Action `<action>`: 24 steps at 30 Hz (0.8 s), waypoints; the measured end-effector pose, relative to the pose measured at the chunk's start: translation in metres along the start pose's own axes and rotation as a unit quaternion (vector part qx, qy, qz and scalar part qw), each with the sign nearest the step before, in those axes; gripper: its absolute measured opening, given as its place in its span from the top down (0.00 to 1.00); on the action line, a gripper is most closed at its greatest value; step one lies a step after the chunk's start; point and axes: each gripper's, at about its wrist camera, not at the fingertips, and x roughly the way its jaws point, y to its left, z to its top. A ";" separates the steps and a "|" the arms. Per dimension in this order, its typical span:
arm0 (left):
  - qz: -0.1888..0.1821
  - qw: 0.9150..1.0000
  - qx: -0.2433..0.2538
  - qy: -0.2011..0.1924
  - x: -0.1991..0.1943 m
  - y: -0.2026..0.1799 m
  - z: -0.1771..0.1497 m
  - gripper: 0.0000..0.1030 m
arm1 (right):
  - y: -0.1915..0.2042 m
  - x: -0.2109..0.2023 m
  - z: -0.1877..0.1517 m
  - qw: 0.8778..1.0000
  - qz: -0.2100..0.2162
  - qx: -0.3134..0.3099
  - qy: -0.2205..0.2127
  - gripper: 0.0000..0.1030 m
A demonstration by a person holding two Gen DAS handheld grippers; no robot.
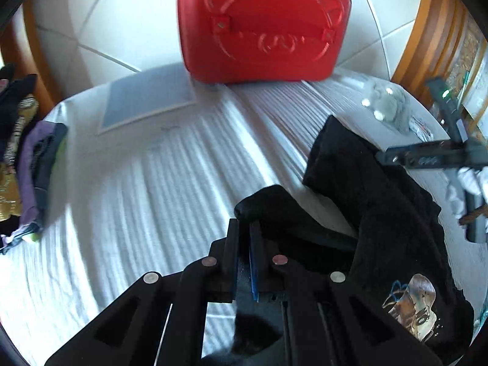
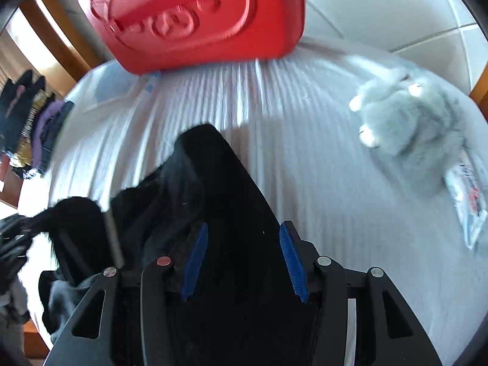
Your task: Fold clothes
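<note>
A black garment (image 1: pixel 375 213) with a printed picture (image 1: pixel 411 305) lies bunched on the white ribbed bedspread (image 1: pixel 137 198). My left gripper (image 1: pixel 245 228) is shut on a black fold of it, its blue pads nearly together. In the right wrist view the same black garment (image 2: pixel 219 189) runs between my right gripper's (image 2: pixel 244 235) blue pads (image 2: pixel 195 259), which stand apart around the cloth. The right gripper also shows in the left wrist view (image 1: pixel 427 157), at the garment's far edge.
A red case (image 1: pixel 262 27) stands at the far edge of the bed. A grey plush toy (image 2: pixel 414 128) and a printed packet (image 2: pixel 469 201) lie at the right. A pile of clothes (image 1: pixel 27 164) sits at the left. A flat grey sheet (image 1: pixel 146 100) lies near the case.
</note>
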 end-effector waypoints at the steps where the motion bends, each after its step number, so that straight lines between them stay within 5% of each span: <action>1: 0.008 1.000 -0.004 -0.007 -0.008 0.001 -0.001 0.95 | 0.004 0.006 -0.001 1.000 -0.008 -0.010 0.007 0.67; 2: 0.013 1.000 -0.008 -0.013 -0.014 0.003 -0.001 0.95 | 0.009 0.008 -0.002 0.999 -0.032 -0.029 0.006 0.93; 3: 0.020 1.000 -0.013 -0.020 -0.021 0.007 -0.001 0.95 | 0.013 0.004 -0.003 0.998 -0.047 -0.039 0.002 0.98; 6: 0.032 0.998 -0.031 -0.044 -0.048 0.023 0.002 0.95 | 0.015 -0.019 -0.006 0.997 -0.063 -0.038 -0.022 0.98; 9: 0.055 0.995 -0.047 -0.074 -0.079 0.042 0.001 0.95 | -0.005 -0.080 -0.011 0.993 -0.071 0.005 -0.094 0.98; 14: 0.094 0.985 -0.072 -0.123 -0.120 0.078 0.014 0.94 | -0.047 -0.199 -0.034 0.966 -0.104 0.072 -0.227 0.98; 17: 0.099 0.983 -0.070 -0.139 -0.116 0.085 0.035 0.91 | -0.061 -0.234 -0.035 0.954 -0.099 0.096 -0.265 0.98; 19: 0.087 0.985 -0.063 -0.136 -0.101 0.081 0.051 0.89 | -0.062 -0.224 -0.025 0.958 -0.078 0.100 -0.256 0.97; 22: 0.047 0.992 -0.048 -0.104 -0.074 0.068 0.067 0.62 | -0.067 -0.185 -0.012 0.968 -0.066 0.121 -0.210 0.71; 23: 0.035 0.994 -0.043 -0.093 -0.068 0.065 0.070 0.58 | -0.069 -0.173 -0.015 0.970 -0.060 0.136 -0.190 0.53; 24: 0.030 0.995 -0.039 -0.089 -0.068 0.062 0.067 0.57 | -0.068 -0.169 -0.023 0.971 -0.054 0.144 -0.181 0.49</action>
